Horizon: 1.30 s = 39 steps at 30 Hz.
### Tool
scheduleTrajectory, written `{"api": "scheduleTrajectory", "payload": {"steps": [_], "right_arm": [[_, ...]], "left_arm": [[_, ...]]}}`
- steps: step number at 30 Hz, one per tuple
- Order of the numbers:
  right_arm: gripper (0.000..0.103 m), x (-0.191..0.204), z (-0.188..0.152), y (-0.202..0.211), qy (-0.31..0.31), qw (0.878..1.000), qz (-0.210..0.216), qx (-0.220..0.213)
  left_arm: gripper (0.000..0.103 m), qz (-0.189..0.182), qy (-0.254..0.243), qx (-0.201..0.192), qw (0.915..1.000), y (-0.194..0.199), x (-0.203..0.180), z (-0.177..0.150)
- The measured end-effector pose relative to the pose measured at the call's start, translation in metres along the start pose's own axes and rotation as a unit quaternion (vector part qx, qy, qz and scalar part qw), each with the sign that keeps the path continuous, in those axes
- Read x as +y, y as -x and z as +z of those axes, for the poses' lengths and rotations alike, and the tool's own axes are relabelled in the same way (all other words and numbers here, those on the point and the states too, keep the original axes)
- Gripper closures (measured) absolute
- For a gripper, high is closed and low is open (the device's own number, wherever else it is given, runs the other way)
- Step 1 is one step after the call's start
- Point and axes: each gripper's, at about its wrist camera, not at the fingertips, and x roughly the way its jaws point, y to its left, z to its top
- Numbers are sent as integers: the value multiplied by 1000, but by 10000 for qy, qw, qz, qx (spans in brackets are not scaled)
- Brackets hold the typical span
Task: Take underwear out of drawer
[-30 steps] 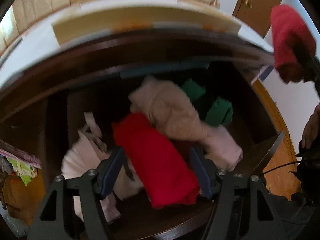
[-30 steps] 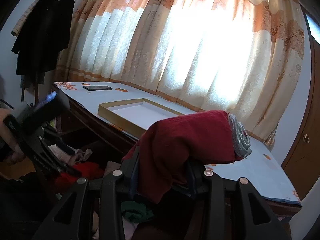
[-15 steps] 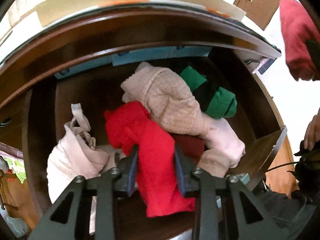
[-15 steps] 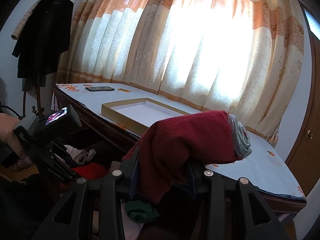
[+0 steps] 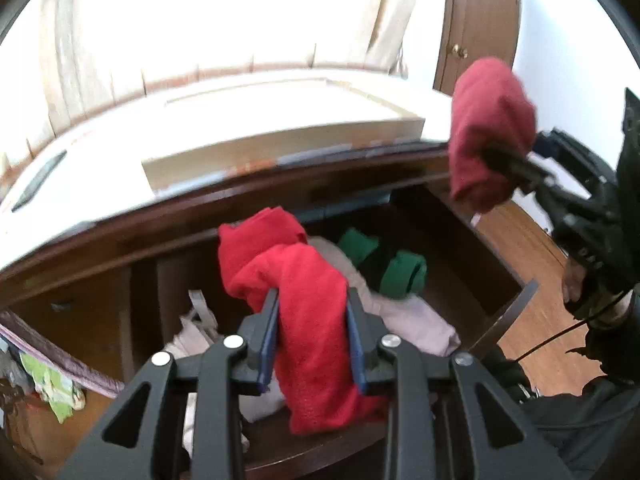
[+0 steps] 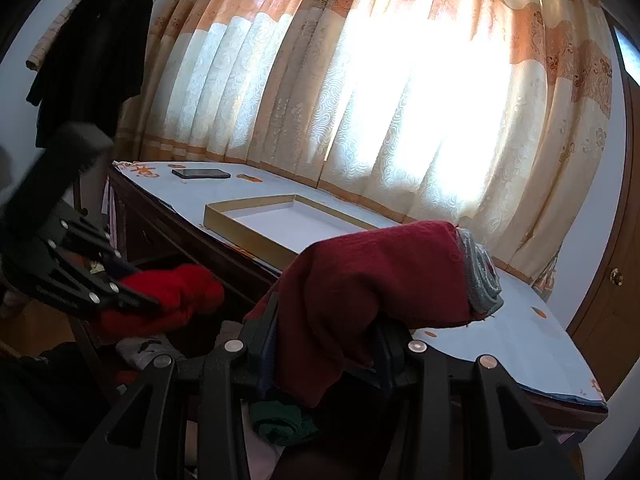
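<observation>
Two pieces out: left tongs (image 5: 312, 336), just closed, clamped on bright red underwear (image 5: 308, 304) lifted above open drawer (image 5: 500, 320); right tongs (image 6: 324, 344) gripping dark red underwear (image 6: 380, 280) beside table (image 6: 520, 320). More garments left inside: green (image 5: 402, 276), pale pink (image 5: 408, 320).

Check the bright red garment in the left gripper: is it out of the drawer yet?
Mostly out. The bright red garment hangs clamped in the left gripper, raised over the open drawer; whether its lower end has cleared the drawer, I cannot tell.
</observation>
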Motion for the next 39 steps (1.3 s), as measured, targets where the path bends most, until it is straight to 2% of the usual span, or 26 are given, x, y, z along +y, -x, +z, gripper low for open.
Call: {"api": "scheduleTrajectory", "payload": {"steps": [12,17,21,28,33,39], "right_arm": [[60,-6,5,-3,159,9998,-76,7],[60,-19,19,-13,424,9991,-83,-38],[60,-35,36,-30,618,9981,5,10],[60,-71,61,-77,835,9954,312,358],[60,-80,66,-112,1081,9907,528,637],[60,-95,65,-156,1125,9844,839,1059]], "left_arm": [[75,140,-335,-992,9944,37,-11,22],[75,34,-416,-1185,9921,37,-7,56],[75,101,-507,-1385,9890,30,2,93],[75,74,-490,-1343,9897,0,25,150],[75,-11,-453,-1257,9910,-28,37,182],[75,-179,-339,-907,9951,-67,50,211]]}}
